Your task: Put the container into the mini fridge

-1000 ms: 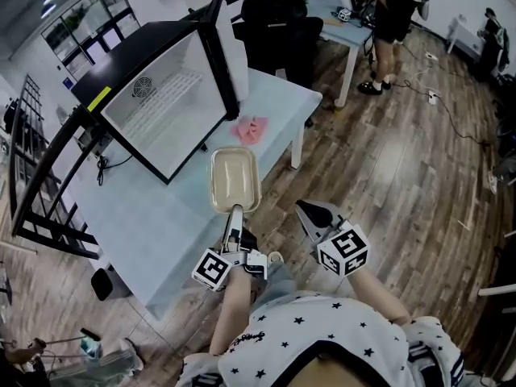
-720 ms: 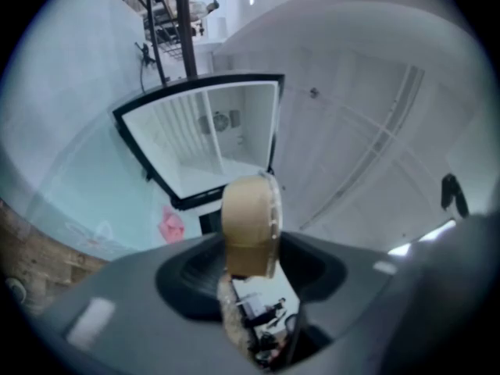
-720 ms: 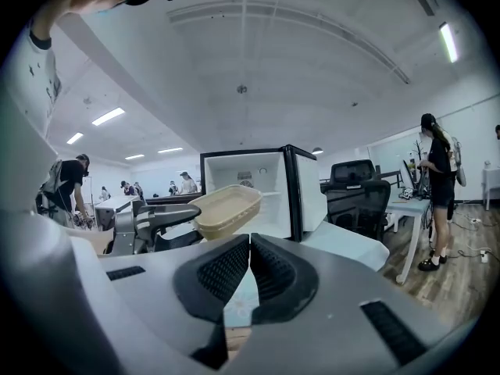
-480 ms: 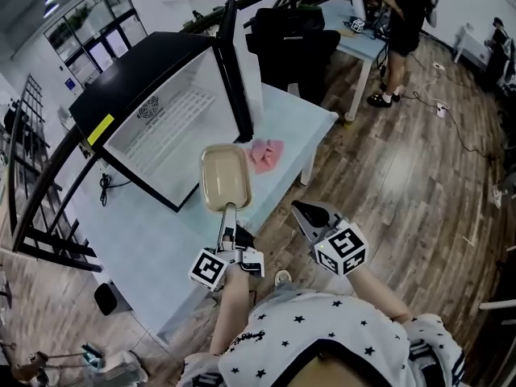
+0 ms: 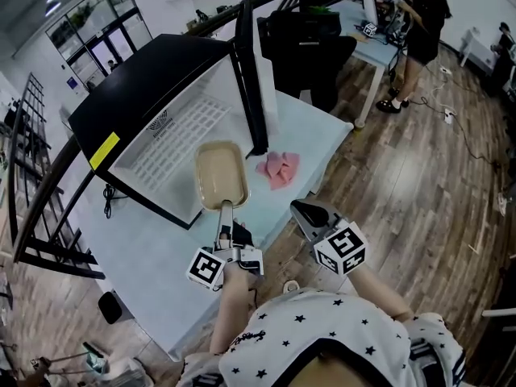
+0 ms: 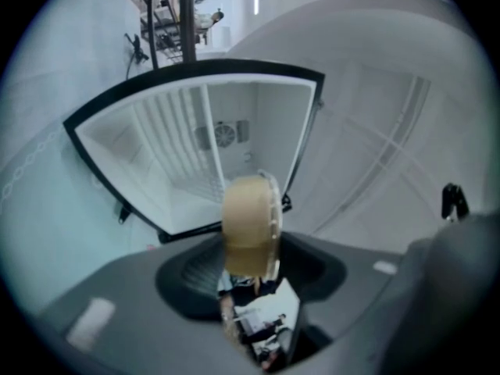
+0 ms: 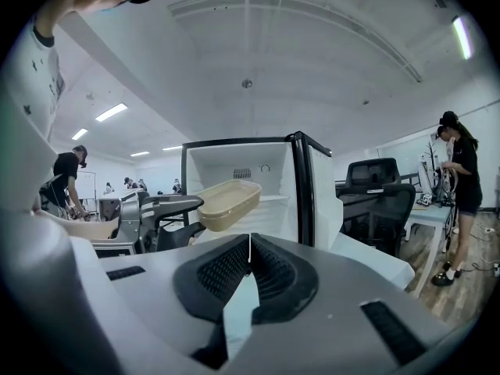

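Note:
A shallow beige container (image 5: pixel 219 174) hangs in the air, level, in front of the open mini fridge (image 5: pixel 179 131). My left gripper (image 5: pixel 226 210) is shut on the container's near rim. In the left gripper view the container (image 6: pixel 250 223) shows edge-on between the jaws, with the fridge's white inside (image 6: pixel 195 151) straight behind it. My right gripper (image 5: pixel 301 209) hangs to the right over the table's edge, jaws shut and empty. The right gripper view shows its shut jaws (image 7: pixel 250 242), the container (image 7: pixel 228 202) and the fridge (image 7: pixel 262 180).
The fridge door (image 5: pixel 251 79) stands swung open on the right of the opening. A pink cloth (image 5: pixel 279 168) lies on the light blue table (image 5: pixel 153 256) by the door. A black office chair (image 5: pixel 310 51) and a standing person (image 5: pixel 419 31) are further back.
The left gripper has carried the container forward, closer to the fridge opening. The fridge and table sit nearer in the head view. The right gripper has kept its place.

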`<state>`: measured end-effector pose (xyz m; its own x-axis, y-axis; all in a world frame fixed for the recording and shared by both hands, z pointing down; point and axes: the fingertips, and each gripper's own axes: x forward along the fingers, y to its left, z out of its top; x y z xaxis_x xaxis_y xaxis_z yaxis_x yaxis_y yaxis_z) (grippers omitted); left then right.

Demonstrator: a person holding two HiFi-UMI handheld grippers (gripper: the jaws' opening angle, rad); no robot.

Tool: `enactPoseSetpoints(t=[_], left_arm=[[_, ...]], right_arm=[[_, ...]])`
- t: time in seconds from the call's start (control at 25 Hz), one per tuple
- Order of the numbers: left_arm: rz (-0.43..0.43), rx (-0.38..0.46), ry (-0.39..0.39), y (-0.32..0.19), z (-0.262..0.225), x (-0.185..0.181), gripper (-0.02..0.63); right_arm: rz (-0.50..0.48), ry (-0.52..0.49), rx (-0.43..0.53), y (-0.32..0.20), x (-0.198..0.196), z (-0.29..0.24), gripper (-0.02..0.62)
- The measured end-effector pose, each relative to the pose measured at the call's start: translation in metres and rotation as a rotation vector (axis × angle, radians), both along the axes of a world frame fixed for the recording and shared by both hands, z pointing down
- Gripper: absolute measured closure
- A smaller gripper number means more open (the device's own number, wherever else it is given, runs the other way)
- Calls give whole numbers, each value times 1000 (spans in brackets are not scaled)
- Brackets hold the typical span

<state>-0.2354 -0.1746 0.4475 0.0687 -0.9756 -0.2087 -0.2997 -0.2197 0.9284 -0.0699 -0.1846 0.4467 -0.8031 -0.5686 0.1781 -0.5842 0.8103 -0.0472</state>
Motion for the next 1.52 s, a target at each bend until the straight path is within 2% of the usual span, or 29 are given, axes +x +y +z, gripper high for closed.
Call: enactPoseSetpoints(t=[0.64,1.0,1.28,1.52], left_arm=[[-112,10,21,-40,-15,-65,391],[-210,6,43,-63,-15,-84,391],[-320,2,70,-79,-19,-102,391],[-420,-3,64,-89,-25,-113,391]], right_arm=[[-79,34,-36,-34,-51,7,574],[-206,17,-23,-81,-84,-1,574],[-328,9,-14,-113,-109,-11,574],[-442,-1,-9,-135,-128,-18,574]])
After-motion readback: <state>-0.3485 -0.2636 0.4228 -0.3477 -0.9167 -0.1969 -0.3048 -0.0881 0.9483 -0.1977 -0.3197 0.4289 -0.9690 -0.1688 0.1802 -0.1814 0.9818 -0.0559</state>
